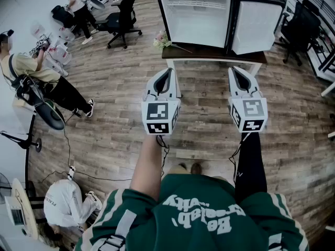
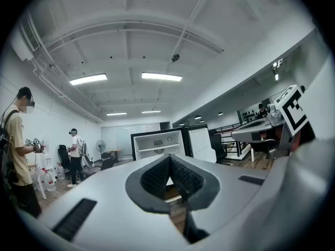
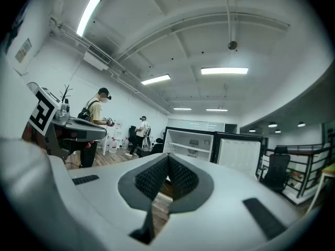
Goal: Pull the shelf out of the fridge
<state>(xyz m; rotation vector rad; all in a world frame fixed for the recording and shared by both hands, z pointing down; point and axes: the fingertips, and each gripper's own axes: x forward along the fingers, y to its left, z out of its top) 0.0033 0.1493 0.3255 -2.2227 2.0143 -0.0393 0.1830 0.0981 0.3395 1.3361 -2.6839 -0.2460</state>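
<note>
Holding both well short of the table (image 1: 217, 59), left gripper (image 1: 169, 71) and right gripper (image 1: 234, 70) are clenched empty. Shelf (image 1: 196, 5) sits inside the open fridge (image 1: 194, 27), back from the table's near edge.

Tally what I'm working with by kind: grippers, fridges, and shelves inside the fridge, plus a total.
grippers: 2 (left gripper, right gripper, both with jaws shut and empty)
fridge: 1
shelf: 1
total: 4
</note>
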